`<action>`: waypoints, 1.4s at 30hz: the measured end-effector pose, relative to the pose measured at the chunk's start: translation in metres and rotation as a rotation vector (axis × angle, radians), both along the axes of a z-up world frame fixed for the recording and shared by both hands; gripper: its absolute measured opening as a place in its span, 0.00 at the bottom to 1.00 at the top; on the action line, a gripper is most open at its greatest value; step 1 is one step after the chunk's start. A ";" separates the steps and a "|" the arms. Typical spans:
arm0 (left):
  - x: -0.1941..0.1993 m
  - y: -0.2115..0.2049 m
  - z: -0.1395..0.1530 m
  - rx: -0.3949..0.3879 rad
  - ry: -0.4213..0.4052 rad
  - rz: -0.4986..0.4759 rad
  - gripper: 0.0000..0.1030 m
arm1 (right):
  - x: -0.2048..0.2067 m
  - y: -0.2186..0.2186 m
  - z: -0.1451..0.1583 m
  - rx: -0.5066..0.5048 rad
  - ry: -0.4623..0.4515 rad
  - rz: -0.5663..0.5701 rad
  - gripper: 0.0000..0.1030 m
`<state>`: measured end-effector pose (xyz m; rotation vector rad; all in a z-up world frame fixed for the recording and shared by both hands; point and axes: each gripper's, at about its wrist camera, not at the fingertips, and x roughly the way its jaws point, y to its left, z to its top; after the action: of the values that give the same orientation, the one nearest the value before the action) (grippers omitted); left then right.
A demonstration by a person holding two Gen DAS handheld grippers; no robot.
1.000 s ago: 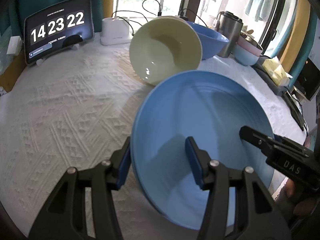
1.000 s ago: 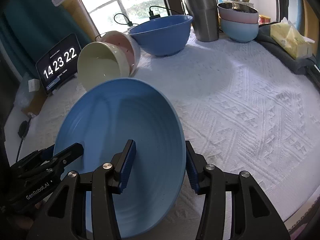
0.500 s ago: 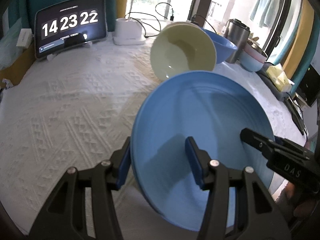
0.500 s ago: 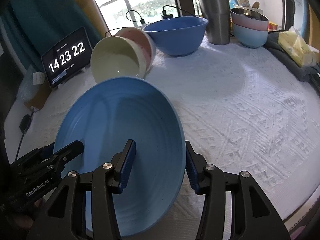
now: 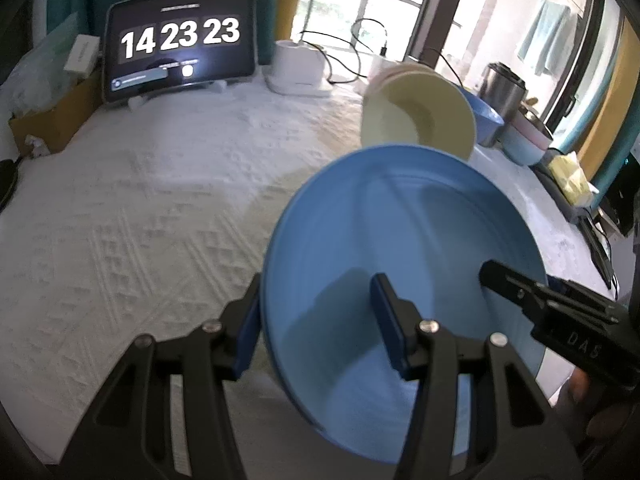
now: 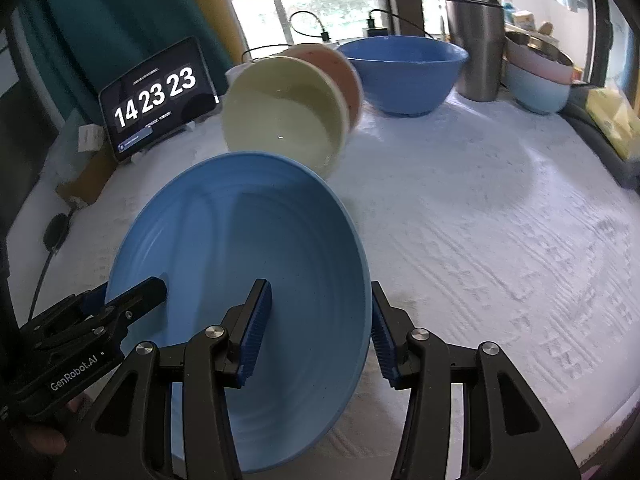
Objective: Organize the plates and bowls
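A wide blue plate (image 5: 400, 240) hangs tilted above the white tablecloth, carried by both grippers. My left gripper (image 5: 316, 292) is shut on its left rim, one pad outside and one inside. My right gripper (image 6: 319, 292) is shut on the right rim of the blue plate (image 6: 240, 260) in the same way. Each gripper shows in the other's view: the right gripper (image 5: 492, 274) at the right, the left gripper (image 6: 156, 286) at the left. Beyond the plate a cream bowl (image 6: 284, 120) lies on its side, nested in a pink bowl (image 6: 344, 72).
A deep blue bowl (image 6: 404, 72), a steel tumbler (image 6: 476, 48) and stacked pink and pale blue bowls (image 6: 536, 80) line the back right. A clock tablet (image 5: 180, 60) and white charger (image 5: 298, 68) stand at the back left. Yellow tissues (image 6: 612, 120) lie at the right edge.
Both grippers have carried the blue plate leftward across the table, toward the tablet side. The cream bowl and the back bowls have slid right in both views. Both grips are unchanged.
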<state>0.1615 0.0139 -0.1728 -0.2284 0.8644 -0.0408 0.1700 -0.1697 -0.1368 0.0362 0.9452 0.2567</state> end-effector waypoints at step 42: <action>0.008 0.142 0.000 0.002 -0.009 0.221 0.52 | 0.044 0.158 -0.016 -0.024 0.002 0.224 0.49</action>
<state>0.1697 0.1560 -0.1728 -0.3203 0.8259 0.1649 0.2139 -0.0119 -0.1532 -0.0916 0.9549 0.4521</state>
